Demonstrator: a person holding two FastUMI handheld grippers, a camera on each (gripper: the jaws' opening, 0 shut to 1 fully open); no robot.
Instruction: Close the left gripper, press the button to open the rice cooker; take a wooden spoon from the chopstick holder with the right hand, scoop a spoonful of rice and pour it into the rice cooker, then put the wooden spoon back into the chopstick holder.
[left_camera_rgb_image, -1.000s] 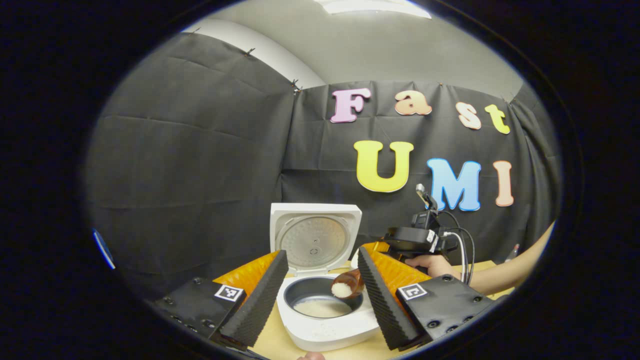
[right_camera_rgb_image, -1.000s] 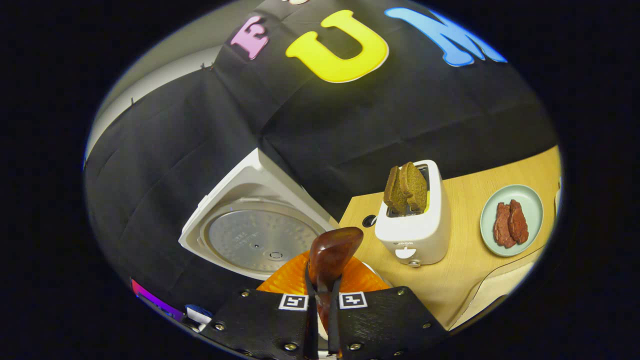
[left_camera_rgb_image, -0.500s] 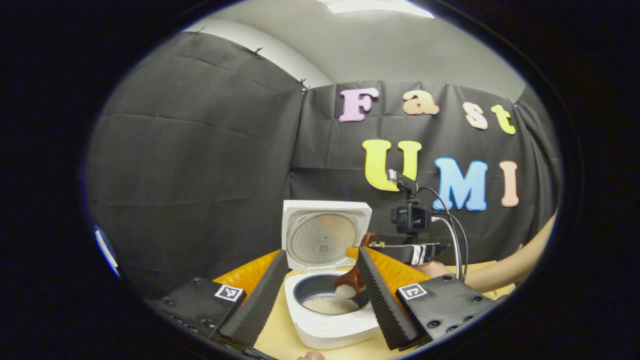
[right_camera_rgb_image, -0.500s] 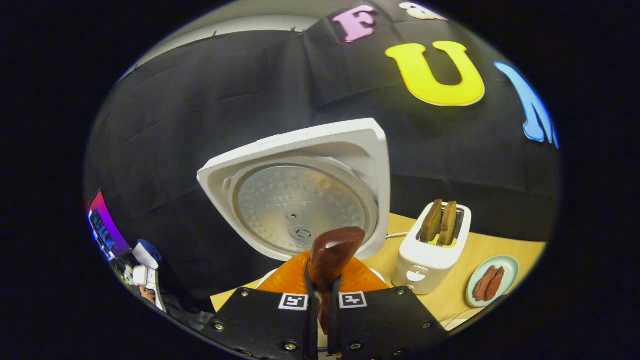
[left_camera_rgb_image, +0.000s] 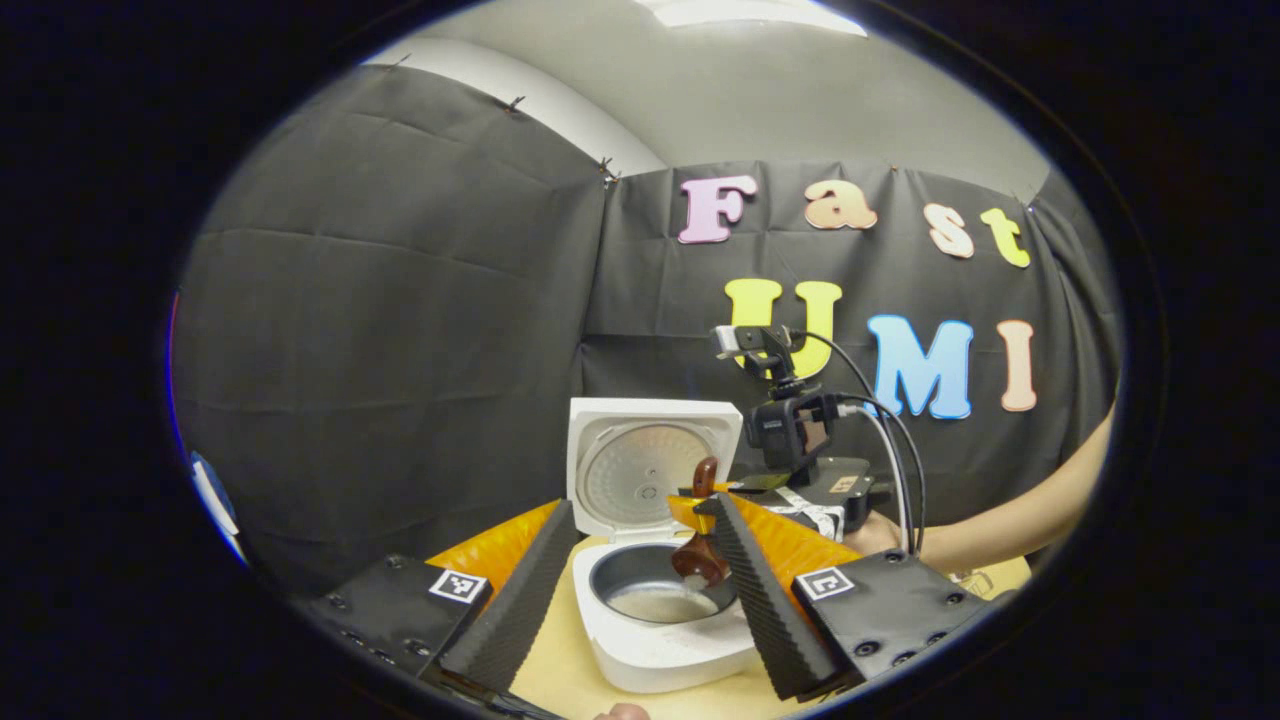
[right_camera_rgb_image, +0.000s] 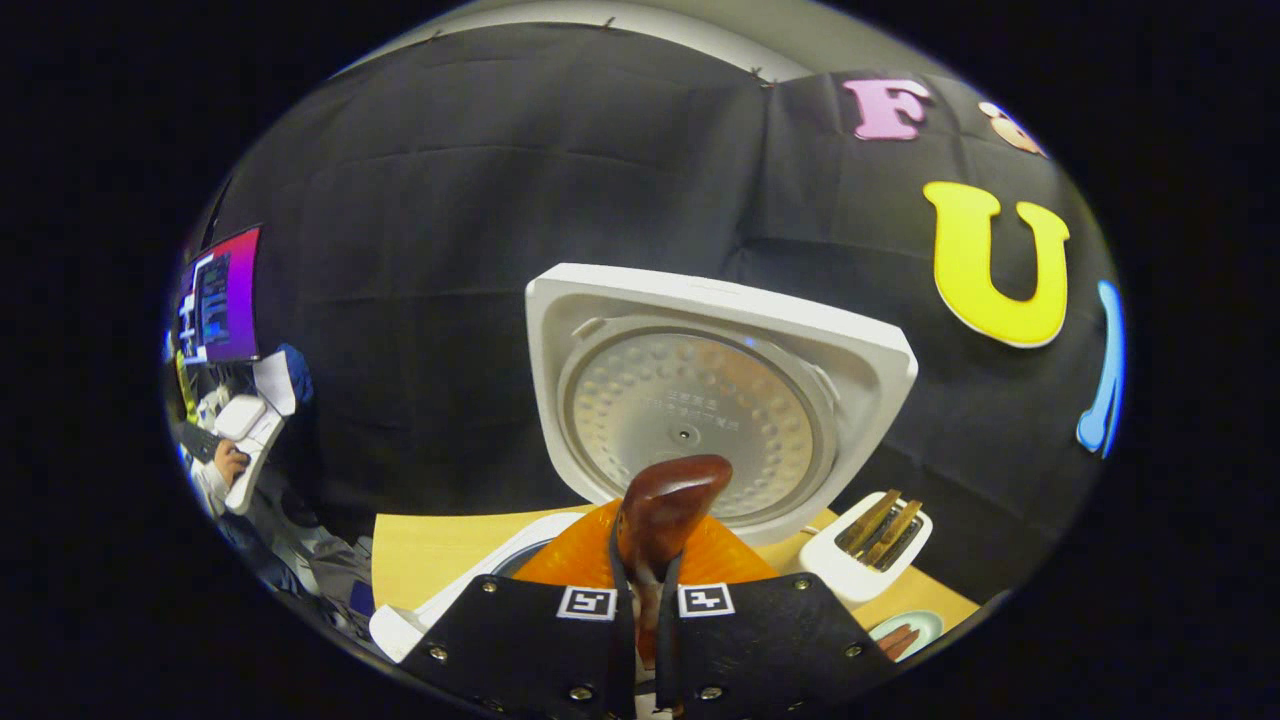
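Right gripper view | right gripper (right_camera_rgb_image: 640, 590) clamped on wooden spoon (right_camera_rgb_image: 662, 510) | rice cooker (left_camera_rgb_image: 655, 640) lid up | left gripper (left_camera_rgb_image: 640, 590) spread

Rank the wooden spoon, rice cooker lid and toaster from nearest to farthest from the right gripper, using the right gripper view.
1. wooden spoon: clamped in the right gripper.
2. rice cooker lid: open, straight ahead.
3. toaster: behind, to the right.
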